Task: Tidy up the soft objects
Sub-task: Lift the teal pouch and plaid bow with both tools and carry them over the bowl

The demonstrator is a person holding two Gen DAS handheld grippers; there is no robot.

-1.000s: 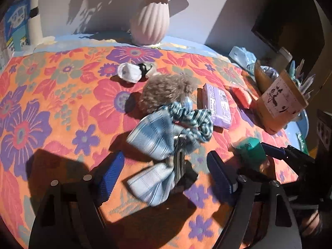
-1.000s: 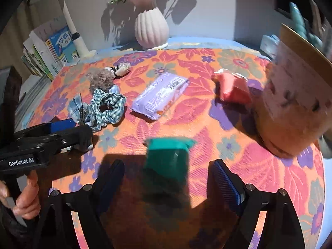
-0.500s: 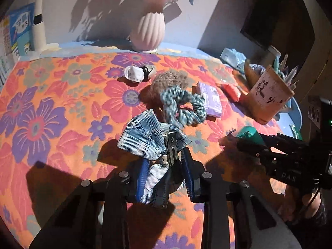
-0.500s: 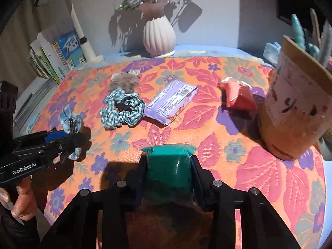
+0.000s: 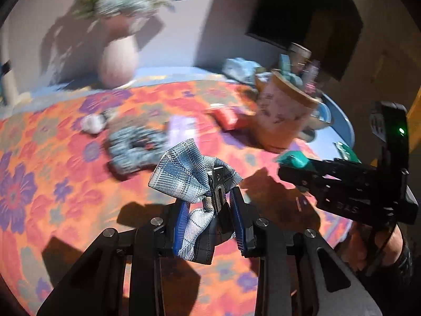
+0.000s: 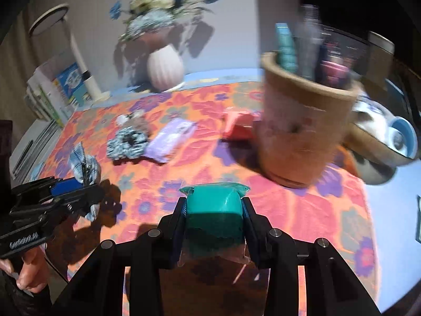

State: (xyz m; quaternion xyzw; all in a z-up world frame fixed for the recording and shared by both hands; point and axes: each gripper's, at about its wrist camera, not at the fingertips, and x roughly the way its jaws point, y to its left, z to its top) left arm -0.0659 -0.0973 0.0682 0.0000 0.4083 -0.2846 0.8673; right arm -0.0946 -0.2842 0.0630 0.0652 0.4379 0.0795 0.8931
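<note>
— Both of your grippers have closed and lifted since a second ago, when their jaws stood wide around things lying on the cloth. What do you see on the left wrist view?

— Your left gripper [image 5: 210, 222] is clamped on the plaid bow clip [image 5: 193, 179]. Its blue pads pinch the lower fold and the metal clip, and the upper fold fans out above the fingertips, clear of the floral tablecloth [image 5: 52, 184]. Behind it, blurred, the green scrunchie [image 5: 136, 150] lies on the cloth beside the purple packet [image 5: 181, 130].

— And my other hand there?

— At the right edge your right gripper [image 5: 289, 162] carries the teal packet [image 5: 293, 158] at its tip, near the brown pot [image 5: 281, 115].

— Now the right wrist view.

— Your right gripper [image 6: 214, 210] is shut on the teal packet [image 6: 214, 208], squeezed between both pads and held above the tablecloth [image 6: 302, 210]. The brown pot [image 6: 302, 131] stands ahead on the right, the red packet [image 6: 239, 126] just beside it. At the left your left gripper [image 6: 86, 184] holds the bow clip [image 6: 84, 163] above the table edge.
</note>
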